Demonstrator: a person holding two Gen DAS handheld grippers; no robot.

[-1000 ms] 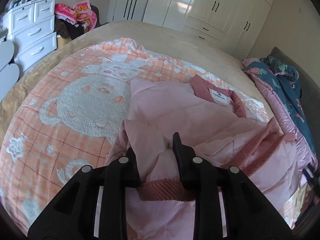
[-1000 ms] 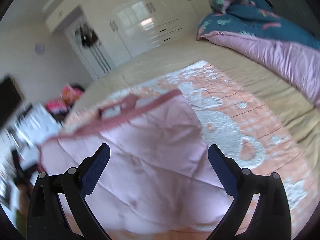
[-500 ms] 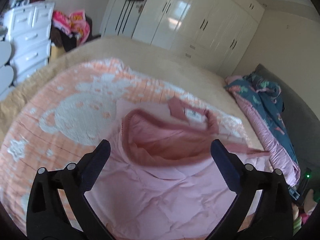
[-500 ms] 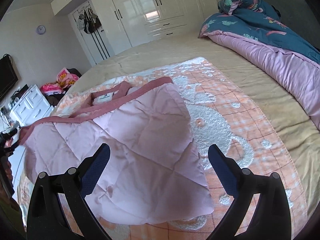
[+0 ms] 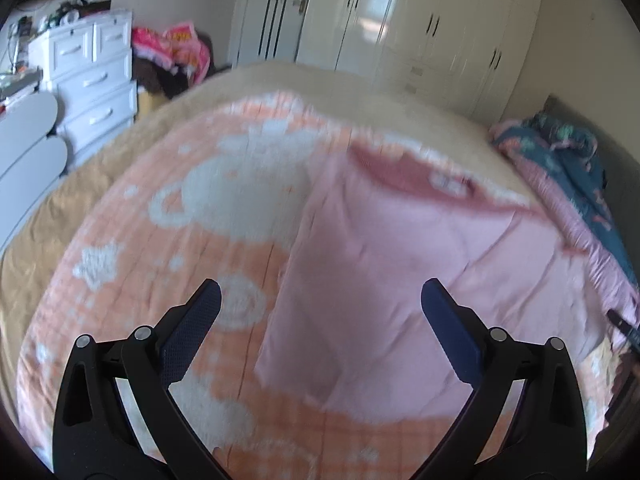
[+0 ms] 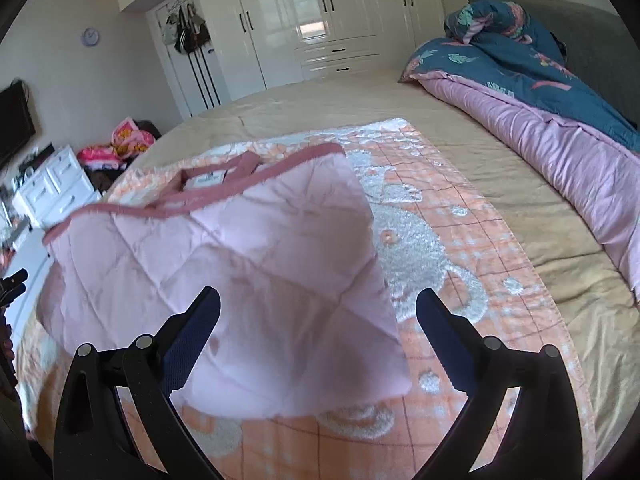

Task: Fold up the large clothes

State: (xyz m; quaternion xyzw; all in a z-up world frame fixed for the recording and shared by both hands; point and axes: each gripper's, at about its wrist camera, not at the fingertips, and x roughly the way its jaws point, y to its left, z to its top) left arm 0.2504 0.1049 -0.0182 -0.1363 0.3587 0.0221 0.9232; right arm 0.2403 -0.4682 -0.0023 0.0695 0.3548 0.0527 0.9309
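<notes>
A pale pink quilted jacket (image 5: 404,264) (image 6: 240,272) with dark pink ribbed trim lies folded flat on an orange blanket (image 5: 132,264) (image 6: 452,216) with a white bear print. Its collar and white label (image 6: 208,180) point away from me. My left gripper (image 5: 320,300) hovers open above the jacket's near left edge, nothing between its fingers. My right gripper (image 6: 318,306) is open too, above the jacket's near right corner, touching nothing. The left wrist view is blurred by motion.
The blanket lies on a tan bed (image 6: 532,216). A rolled pink and teal duvet (image 6: 560,120) runs along the right side. White drawers (image 5: 96,80) and a heap of clothes (image 5: 172,52) stand at the left; white wardrobes (image 6: 320,20) line the far wall.
The left gripper let go of the jacket's ribbed cuff and now stands wide open; it has drawn back. The jacket has dropped flat. The right gripper stayed open and shifted a little.
</notes>
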